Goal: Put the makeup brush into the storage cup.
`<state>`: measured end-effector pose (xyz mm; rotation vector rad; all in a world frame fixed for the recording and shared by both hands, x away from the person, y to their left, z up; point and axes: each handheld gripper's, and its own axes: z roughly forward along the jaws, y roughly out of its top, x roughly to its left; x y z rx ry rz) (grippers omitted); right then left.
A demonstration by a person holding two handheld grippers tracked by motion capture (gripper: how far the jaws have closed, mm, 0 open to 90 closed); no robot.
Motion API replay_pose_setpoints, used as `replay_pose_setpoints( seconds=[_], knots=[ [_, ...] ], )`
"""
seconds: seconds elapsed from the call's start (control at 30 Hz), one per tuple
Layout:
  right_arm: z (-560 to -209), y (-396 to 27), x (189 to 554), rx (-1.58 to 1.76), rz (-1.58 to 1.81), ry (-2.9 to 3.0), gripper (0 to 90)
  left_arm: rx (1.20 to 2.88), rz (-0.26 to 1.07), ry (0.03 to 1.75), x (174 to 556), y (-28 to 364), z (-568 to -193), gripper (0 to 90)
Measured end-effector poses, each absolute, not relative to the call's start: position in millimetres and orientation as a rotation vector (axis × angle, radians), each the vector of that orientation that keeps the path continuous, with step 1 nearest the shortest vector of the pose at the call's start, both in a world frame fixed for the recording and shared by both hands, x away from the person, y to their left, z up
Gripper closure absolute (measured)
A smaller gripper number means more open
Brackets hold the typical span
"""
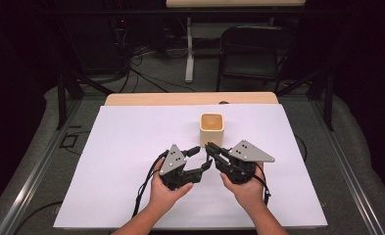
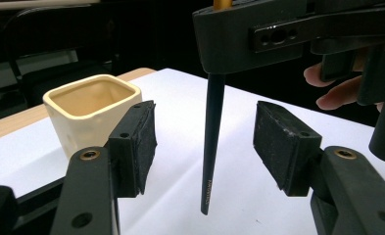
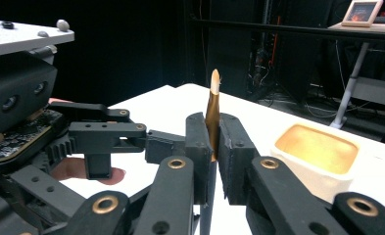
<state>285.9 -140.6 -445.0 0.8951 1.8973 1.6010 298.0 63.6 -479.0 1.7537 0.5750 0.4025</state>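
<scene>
Standing upright, thin dark brush (image 2: 212,142) w/ gold ferrule, pale tip.

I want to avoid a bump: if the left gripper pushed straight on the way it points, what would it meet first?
Most likely the dark brush handle, hanging upright between the open left gripper pads, apart from both, gripped by the right gripper. The cream cup sits off to the side.

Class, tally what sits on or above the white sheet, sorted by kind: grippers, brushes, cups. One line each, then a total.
Grippers: 2, the left gripper and the right gripper
Brushes: 1, the paintbrush, upright in the right gripper
Cups: 1, the cream square cup
Total: 4
</scene>
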Motion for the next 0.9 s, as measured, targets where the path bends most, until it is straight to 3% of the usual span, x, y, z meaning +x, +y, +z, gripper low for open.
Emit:
replay_pose_setpoints(
  seconds=[0.9],
  knots=[
    [-437.4,-151.7,286.1,0.898,1.578,1.873,83.9,1.729,0.430,0.607,296.4,85.1,-470.9,39.9]
  ],
)
